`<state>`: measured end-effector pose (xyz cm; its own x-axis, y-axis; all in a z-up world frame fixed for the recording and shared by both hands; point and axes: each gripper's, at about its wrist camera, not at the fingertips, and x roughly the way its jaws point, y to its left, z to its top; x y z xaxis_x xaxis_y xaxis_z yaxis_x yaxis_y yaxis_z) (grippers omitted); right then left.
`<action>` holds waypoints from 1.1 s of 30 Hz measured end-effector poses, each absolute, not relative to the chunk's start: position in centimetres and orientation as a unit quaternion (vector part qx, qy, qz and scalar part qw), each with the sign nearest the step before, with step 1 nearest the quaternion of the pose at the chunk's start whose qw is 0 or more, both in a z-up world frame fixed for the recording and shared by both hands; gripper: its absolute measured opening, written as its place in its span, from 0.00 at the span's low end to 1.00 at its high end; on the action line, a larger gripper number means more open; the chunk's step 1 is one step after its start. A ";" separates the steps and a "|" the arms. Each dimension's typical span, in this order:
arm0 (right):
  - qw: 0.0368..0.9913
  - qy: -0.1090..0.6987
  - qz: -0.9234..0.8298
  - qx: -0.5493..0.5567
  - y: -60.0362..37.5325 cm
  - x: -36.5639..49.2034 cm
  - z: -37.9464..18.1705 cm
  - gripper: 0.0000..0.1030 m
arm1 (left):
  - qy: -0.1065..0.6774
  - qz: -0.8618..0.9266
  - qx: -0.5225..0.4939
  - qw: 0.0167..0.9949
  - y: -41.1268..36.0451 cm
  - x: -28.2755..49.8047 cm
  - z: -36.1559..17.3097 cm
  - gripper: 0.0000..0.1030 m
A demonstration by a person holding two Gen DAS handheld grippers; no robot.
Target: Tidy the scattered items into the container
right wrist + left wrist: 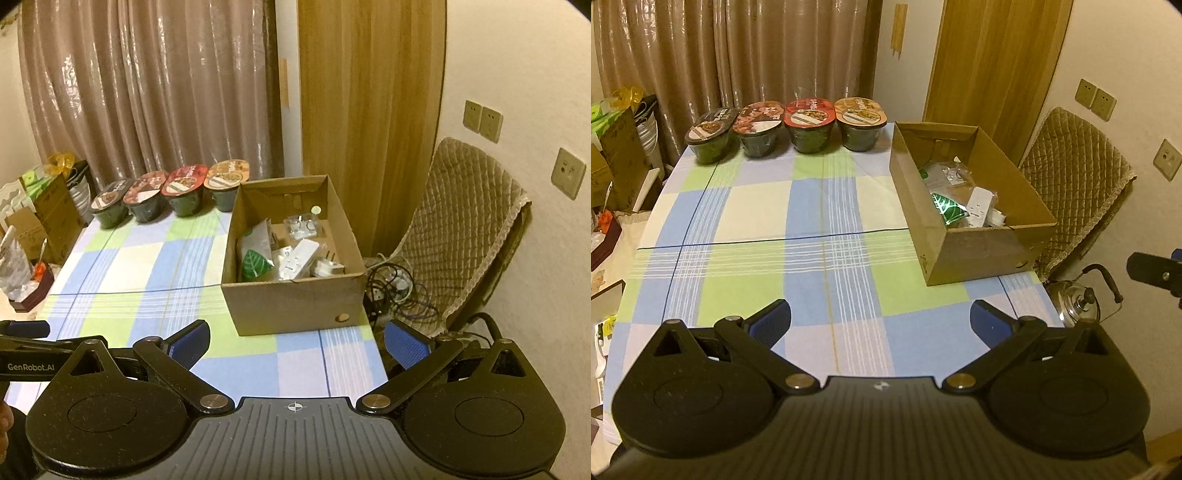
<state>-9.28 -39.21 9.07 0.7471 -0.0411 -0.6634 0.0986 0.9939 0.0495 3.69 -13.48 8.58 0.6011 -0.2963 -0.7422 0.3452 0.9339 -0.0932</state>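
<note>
An open cardboard box [975,254] [295,306] stands on the right side of the checked tablecloth. Inside it lie a green leaf-print packet [947,208] [253,264], a white remote-like device [979,205] [299,258], a white plug [327,267] and clear plastic bags [304,225]. My left gripper [881,319] hovers open over the table's near edge, nothing between its fingers. My right gripper [297,341] is open too, empty, just in front of the box. Part of the right gripper [1156,273] shows at the left view's right edge, and the left gripper [26,343] at the right view's left edge.
Several sealed instant-food bowls [786,125] [170,192] line the table's far edge by a curtain. A padded chair [1071,177] [469,229], a metal kettle [1082,302] and tangled cables [395,291] sit right of the table. Boxes and bags [40,218] crowd the left.
</note>
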 end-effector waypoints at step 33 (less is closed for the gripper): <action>0.927 0.370 -0.038 0.042 -39.3 -9.6 7.9 1.00 | 0.414 -0.206 0.065 0.884 -15.5 3.3 7.8 0.99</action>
<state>-9.55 -39.34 7.86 0.7239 -0.0399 -0.6888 0.1013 0.9937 0.0489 3.32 -15.51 7.80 0.5726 -0.3109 -0.7586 0.4192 0.9062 -0.0550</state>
